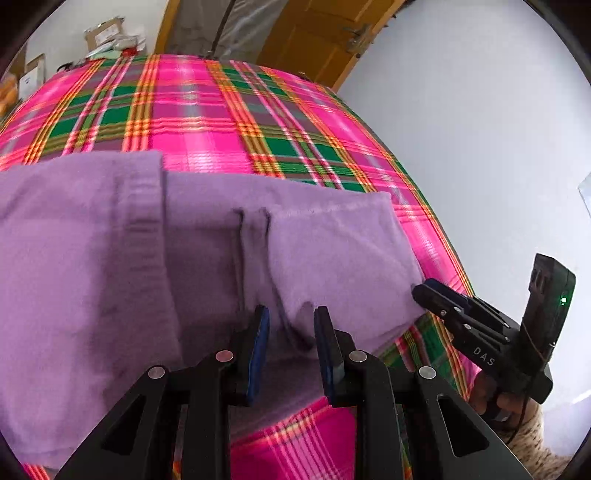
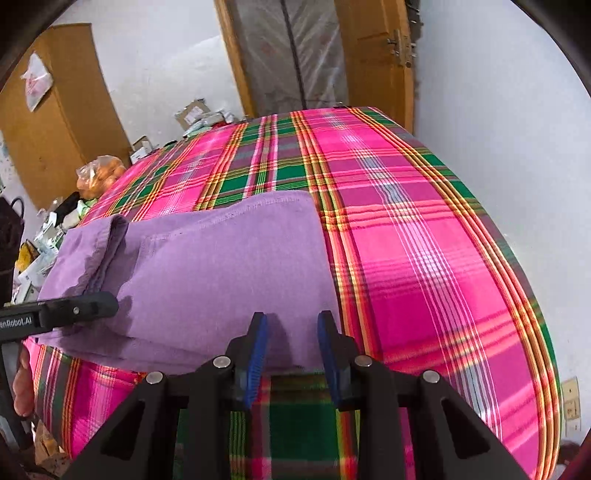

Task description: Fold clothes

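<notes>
A clear bag [image 2: 100,176] at the left of the right wrist view is holding orange round things, too blurred to name. Opened cardboard boxes [image 1: 107,35] are sitting at the upper left. The folded purple garment [image 1: 155,258] is lying on the plaid cloth [image 1: 207,110], filling the centre left. The left gripper [image 1: 291,325] is standing spread over its near edge; the right gripper [image 2: 293,328] is likewise gaping, gripping nothing.
</notes>
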Available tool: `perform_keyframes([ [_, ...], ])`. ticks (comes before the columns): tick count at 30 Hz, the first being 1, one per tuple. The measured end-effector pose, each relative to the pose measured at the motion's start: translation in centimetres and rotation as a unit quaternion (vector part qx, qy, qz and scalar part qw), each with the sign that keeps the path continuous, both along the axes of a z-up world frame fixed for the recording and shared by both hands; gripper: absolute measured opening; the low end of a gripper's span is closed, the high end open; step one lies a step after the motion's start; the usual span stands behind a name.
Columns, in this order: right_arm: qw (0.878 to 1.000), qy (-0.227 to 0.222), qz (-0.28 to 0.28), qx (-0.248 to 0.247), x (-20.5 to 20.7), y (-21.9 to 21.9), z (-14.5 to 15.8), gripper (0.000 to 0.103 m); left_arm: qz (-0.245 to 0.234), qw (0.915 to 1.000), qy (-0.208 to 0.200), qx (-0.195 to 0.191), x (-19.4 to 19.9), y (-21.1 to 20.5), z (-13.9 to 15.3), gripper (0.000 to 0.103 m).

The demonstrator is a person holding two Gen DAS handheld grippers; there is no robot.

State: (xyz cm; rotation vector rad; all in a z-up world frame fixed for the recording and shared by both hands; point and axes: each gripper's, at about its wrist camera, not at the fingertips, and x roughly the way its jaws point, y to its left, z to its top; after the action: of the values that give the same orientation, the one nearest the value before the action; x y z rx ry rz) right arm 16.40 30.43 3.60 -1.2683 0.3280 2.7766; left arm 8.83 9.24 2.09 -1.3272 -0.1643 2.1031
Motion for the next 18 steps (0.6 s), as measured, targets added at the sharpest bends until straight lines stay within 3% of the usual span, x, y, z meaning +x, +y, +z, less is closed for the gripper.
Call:
perform_keyframes([
  [8, 1.0, 0.01, 0.005, -0.015, 0.7, -2.0, 0.8, 0.03, 0.018, 0.9997, 0.01, 0.014, 2.2, -2.9, 0.9, 0.026],
  [12, 0.999, 0.021, 0.036, -0.015, 0.1, -4.5, 1.3, 0.031, 0.036, 0.9988, 0.024, 0.024, 3.1, -5.5, 2.0, 0.026],
  [18, 0.994, 0.032, 0.101, 0.01, -2.7, -9.2, 1.9, 0.031, 0.1, 0.994, 0.034, 0.03, 2.8, -10.7, 2.4, 0.026],
])
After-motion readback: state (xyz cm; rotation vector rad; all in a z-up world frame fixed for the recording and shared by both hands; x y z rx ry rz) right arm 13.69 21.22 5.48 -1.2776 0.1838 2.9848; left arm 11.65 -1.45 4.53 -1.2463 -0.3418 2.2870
